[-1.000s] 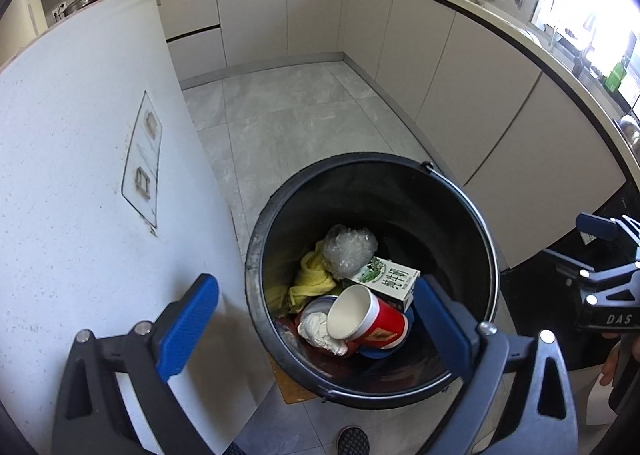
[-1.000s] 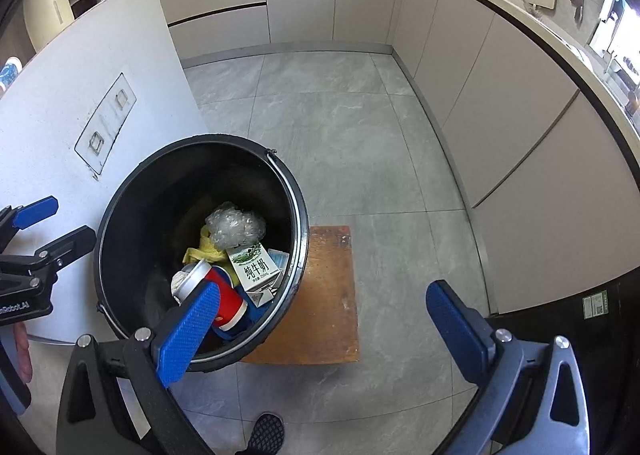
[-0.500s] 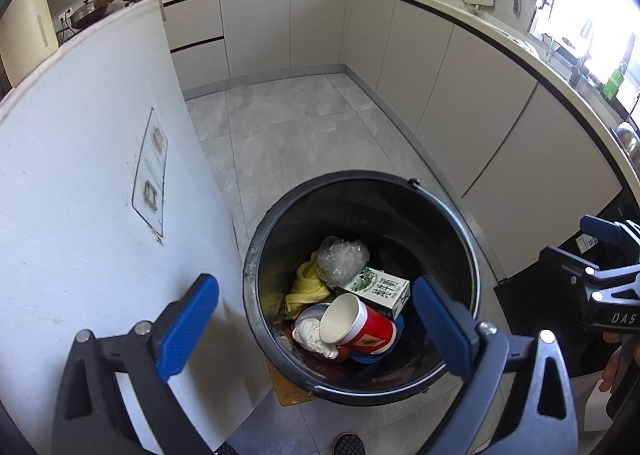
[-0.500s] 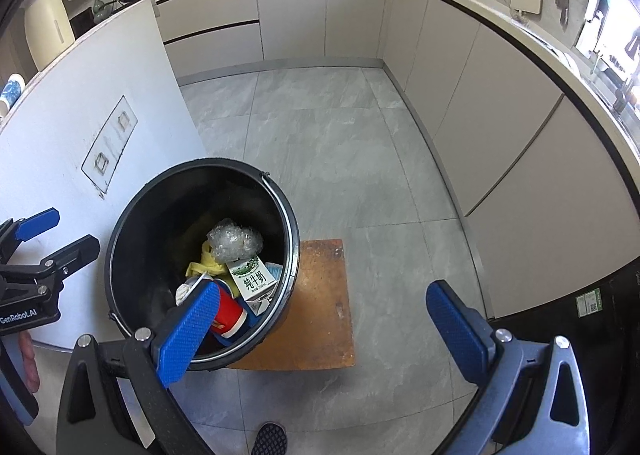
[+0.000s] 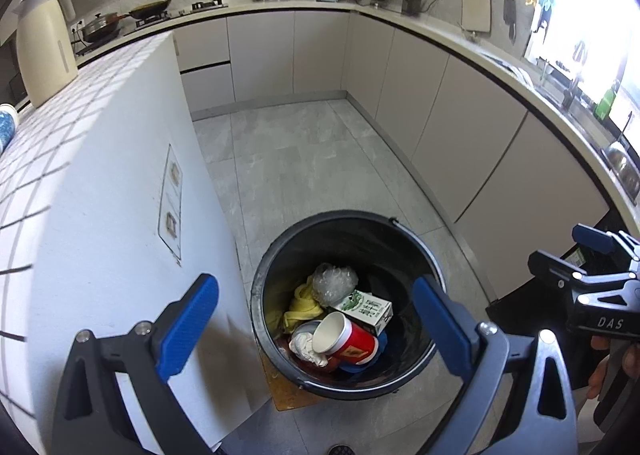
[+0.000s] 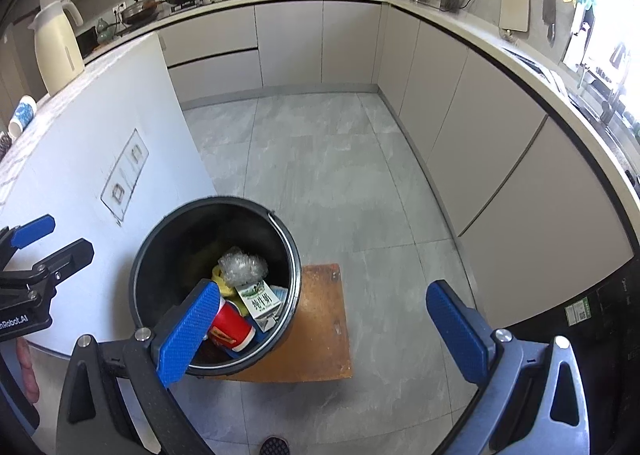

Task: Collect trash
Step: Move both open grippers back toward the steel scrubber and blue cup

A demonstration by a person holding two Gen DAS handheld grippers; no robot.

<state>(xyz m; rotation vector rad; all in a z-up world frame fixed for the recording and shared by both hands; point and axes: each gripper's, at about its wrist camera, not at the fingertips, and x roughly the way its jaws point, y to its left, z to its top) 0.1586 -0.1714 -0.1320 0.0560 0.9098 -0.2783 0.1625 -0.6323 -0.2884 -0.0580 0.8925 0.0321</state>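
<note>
A black trash bucket (image 5: 420, 247) stands on the floor beside a white counter; it also shows in the right wrist view (image 6: 152, 255). Inside lie a red paper cup (image 5: 346, 341), a green and white milk carton (image 5: 366, 307), crumpled clear plastic (image 5: 334, 281), a yellow cloth (image 5: 300, 305) and white tissue (image 5: 304, 345). My left gripper (image 5: 316, 327) is open and empty, high above the bucket. My right gripper (image 6: 324, 331) is open and empty, above the bucket's right side.
A brown wooden board (image 6: 320, 319) lies under the bucket. The white tiled counter (image 5: 60, 175) carries a cream kettle (image 5: 44, 43) and a blue patterned cup (image 6: 22, 115). Grey cabinets (image 5: 480, 127) line the back and right. Grey tile floor (image 6: 320, 175) lies beyond.
Both grippers have risen and tilted up; the bucket looks smaller and lower, and the countertop and back wall have come into view. Both grippers stay open.
</note>
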